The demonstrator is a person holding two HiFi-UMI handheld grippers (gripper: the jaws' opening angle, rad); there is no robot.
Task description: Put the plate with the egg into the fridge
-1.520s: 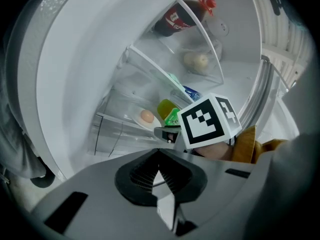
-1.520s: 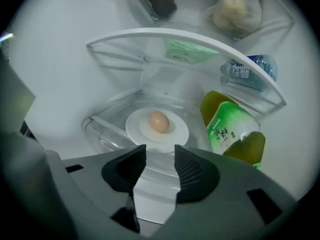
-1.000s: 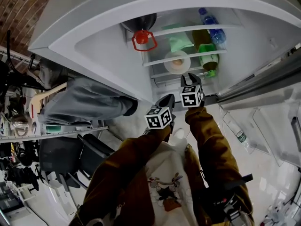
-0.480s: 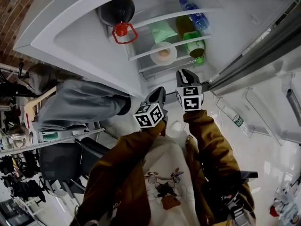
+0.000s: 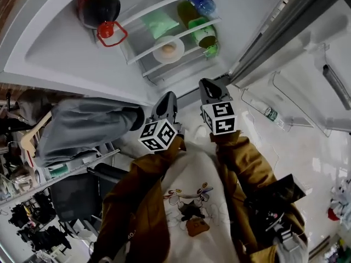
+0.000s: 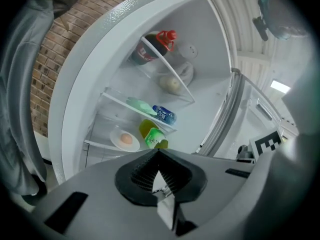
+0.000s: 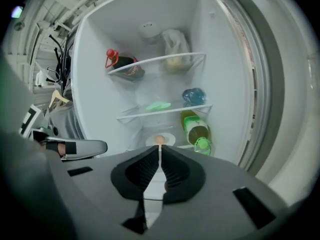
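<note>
Inside the open fridge (image 5: pixel 66 53), the plate (image 5: pixel 159 53) with the egg (image 5: pixel 169 49) sits flat on a low shelf (image 6: pixel 100 146), beside a green bottle (image 5: pixel 204 34).
Set level there, it looks placed to keep the egg from rolling. Both grippers hang outside, well apart from it and tipped slightly down. The left gripper (image 5: pixel 167 98) has its fingers pressed together, empty. The right gripper (image 5: pixel 207 84) fingers have just been closing, with nothing between them.

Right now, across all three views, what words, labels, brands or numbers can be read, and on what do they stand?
No text reads clearly in any view.
Blue bottle: white label, print too small.
Green bottle: label blurred.
Door-shelf bottle: label too small.
Shirt: cartoon print, no legible words.
</note>
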